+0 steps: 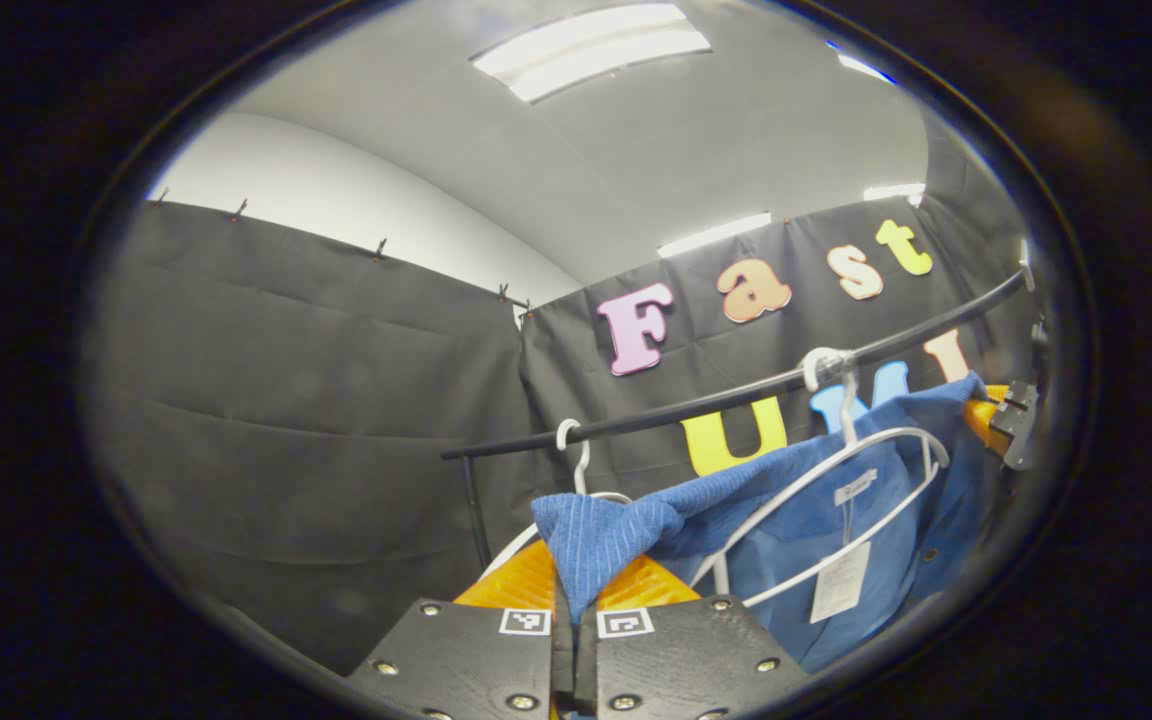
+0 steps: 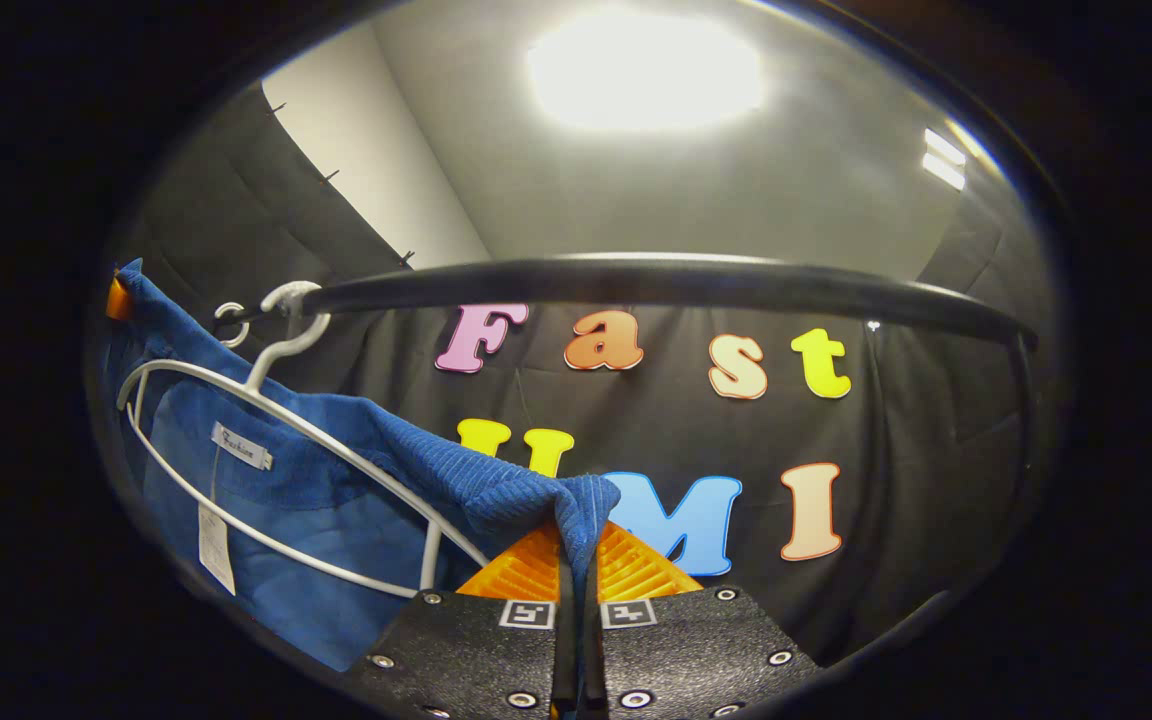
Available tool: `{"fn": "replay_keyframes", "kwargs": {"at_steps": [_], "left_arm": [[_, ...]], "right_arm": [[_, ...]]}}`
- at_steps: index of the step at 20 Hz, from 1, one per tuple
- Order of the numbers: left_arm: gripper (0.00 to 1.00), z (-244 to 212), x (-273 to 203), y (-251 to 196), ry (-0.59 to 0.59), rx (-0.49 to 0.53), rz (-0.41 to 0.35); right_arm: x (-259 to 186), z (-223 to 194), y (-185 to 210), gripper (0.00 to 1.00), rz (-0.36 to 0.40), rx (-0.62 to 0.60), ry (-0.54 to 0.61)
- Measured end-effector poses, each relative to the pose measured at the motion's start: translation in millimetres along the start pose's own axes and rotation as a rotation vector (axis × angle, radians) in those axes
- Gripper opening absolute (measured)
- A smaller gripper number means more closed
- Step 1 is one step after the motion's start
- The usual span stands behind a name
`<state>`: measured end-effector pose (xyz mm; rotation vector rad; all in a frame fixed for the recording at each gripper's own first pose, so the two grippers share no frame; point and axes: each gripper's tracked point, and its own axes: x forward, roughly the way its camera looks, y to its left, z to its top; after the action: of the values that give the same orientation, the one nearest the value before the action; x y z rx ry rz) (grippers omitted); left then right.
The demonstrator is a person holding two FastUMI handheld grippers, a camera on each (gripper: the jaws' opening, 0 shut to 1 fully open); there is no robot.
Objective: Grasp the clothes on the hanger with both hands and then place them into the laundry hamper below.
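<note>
Blue corduroy shirt [image 1: 786, 520], pinched both shoulders

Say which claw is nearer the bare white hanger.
Left. The left claw, pinching the blue corduroy shirt, sits just below the bare white hanger; the right claw pinches the shirt's other end, past the shirt's own hanger.

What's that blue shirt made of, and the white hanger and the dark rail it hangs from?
The blue shirt looks like soft ribbed fabric, perhaps corduroy: fine ridges show where each claw pinches it. The white hanger seems smooth coated wire or plastic, thin and glossy. The dark rail looks like a matte tube, metal or rubber-sleeved; I can't tell which.
</note>
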<state>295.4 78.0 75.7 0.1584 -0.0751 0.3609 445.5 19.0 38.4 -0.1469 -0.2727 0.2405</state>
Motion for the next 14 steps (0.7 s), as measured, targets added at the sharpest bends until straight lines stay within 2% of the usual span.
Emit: {"fn": "replay_keyframes", "kwargs": {"at_steps": [5,8,11,14], "left_arm": [[0.0,-28.9,19.5,1.2,0.065,0.017,-0.016],[0.01,-58.8,22.4,-5.0,0.139,-0.008,-0.052],[0.01,-83.4,17.7,-5.5,0.189,-0.052,-0.067],[0.02,-95.8,17.4,-9.1,0.217,-0.097,-0.092]], "right_arm": [[9.3,-30.9,0.3,0.02,0.011,-0.02,0.053],[12.2,-53.3,4.7,0.02,0.025,0.038,0.123],[11.0,-58.5,6.3,0.02,0.03,0.048,0.136],[14.5,-67.0,10.3,0.02,0.039,0.153,0.179]]}}
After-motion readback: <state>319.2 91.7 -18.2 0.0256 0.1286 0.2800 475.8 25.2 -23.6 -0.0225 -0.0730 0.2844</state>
